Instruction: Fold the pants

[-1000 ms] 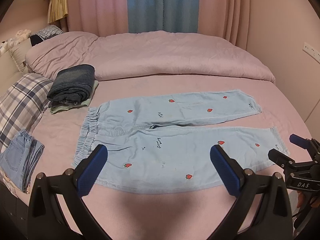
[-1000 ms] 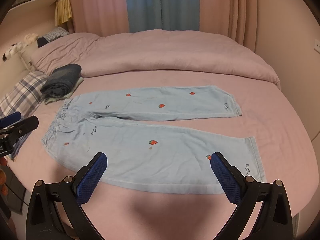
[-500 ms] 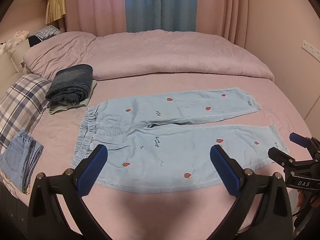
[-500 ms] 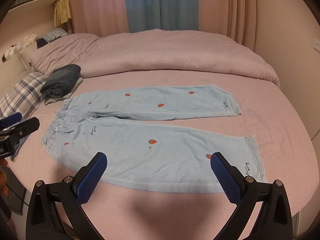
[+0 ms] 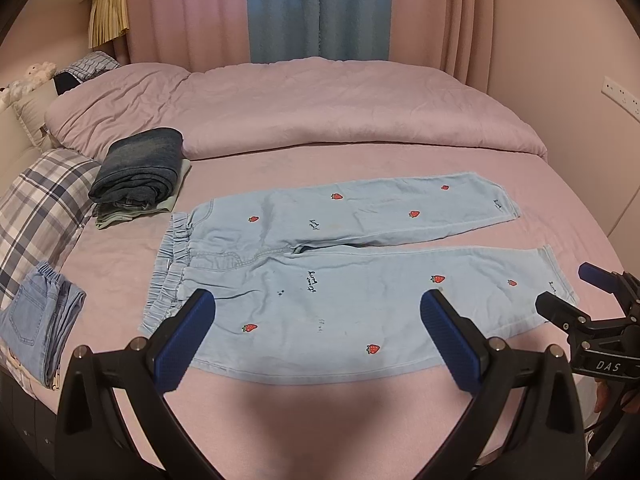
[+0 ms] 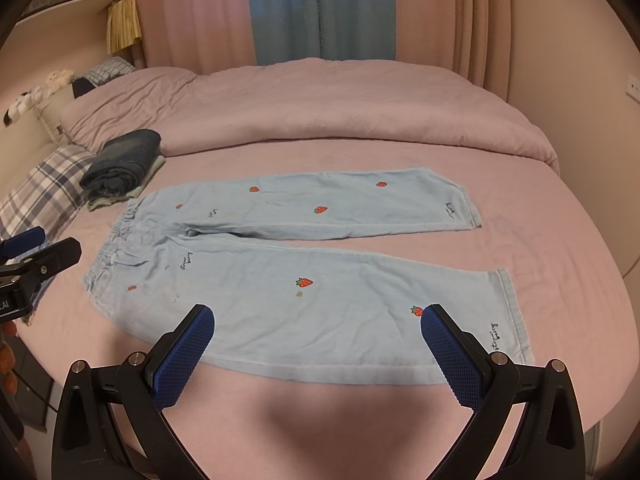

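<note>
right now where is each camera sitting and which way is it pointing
Left wrist: on the left tool, over the bed's near edge, facing the strawberry pants nearer their waistband; own open blue fingers show, the right tool at right.
Right wrist: on the right tool, same direction, nearer the cuffs; own open fingers show, the left tool at left.
Shared: pants, folded dark jeans, plaid pillow, pink duvet, curtains.

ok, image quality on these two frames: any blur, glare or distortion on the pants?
Left wrist view: pants sharp, no glare; fisheye bows the bed edge, corners black. Right wrist view: same dim pinkish light, pants sharp, soft shadow on the sheet below the open tool.
</note>
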`<state>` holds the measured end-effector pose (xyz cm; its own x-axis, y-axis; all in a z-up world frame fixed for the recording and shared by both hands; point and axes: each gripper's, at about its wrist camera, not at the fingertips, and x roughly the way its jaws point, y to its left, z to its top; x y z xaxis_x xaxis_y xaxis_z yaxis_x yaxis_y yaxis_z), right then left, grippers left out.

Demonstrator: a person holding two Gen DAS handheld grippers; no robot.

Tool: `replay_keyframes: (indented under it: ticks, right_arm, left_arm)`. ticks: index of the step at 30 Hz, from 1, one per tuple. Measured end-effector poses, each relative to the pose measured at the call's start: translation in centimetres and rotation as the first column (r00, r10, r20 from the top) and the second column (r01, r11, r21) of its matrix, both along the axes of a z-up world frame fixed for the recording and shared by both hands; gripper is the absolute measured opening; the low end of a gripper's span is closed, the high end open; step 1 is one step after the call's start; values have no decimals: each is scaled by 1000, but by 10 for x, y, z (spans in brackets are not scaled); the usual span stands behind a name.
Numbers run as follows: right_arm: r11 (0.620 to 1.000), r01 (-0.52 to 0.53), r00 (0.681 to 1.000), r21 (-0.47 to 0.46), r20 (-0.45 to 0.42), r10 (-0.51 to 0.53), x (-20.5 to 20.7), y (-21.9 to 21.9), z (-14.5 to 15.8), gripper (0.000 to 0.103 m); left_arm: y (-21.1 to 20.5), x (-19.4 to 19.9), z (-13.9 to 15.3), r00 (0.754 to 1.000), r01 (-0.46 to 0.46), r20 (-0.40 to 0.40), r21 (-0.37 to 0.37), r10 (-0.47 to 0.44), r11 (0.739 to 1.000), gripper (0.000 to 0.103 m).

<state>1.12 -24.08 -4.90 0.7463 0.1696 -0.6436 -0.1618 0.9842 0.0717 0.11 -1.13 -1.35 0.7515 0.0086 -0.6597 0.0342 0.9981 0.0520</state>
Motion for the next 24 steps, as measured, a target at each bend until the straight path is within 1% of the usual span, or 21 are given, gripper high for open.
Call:
replay_keyframes:
  ticks: [3, 8, 10, 19, 20, 24]
  right_arm:
    - [1000, 1, 1000, -3, -7, -1, 1, -1, 0, 103]
    - [1000, 1, 1000, -2, 5, -1, 0, 0, 0, 103]
    - [1000, 1, 1000, -1, 7, -1, 0, 0, 0, 103]
    - [1000, -1, 1000, -8, 5, 1, -1, 1, -1, 103]
    - [1000, -4, 1000, -9, 1, 4, -1, 2, -1, 103]
    - [1000, -13, 999, -11, -36, 12, 0, 4, -6, 103]
  left_arm:
    - [-1, 0, 0, 1000, 0, 7, -9, 0, 1000, 103]
    - [-2, 0, 0, 1000, -2, 12, -20, 2, 1000, 103]
    - [-2, 0, 0, 1000, 0, 6, -13, 0, 1000, 103]
    - [2, 1, -4, 1000, -9, -23, -36, 8, 999, 103]
    - [2, 2, -6, 1000, -10, -16, -36, 9, 999, 103]
    - [7, 6, -13, 999, -26, -42, -53, 24, 998, 103]
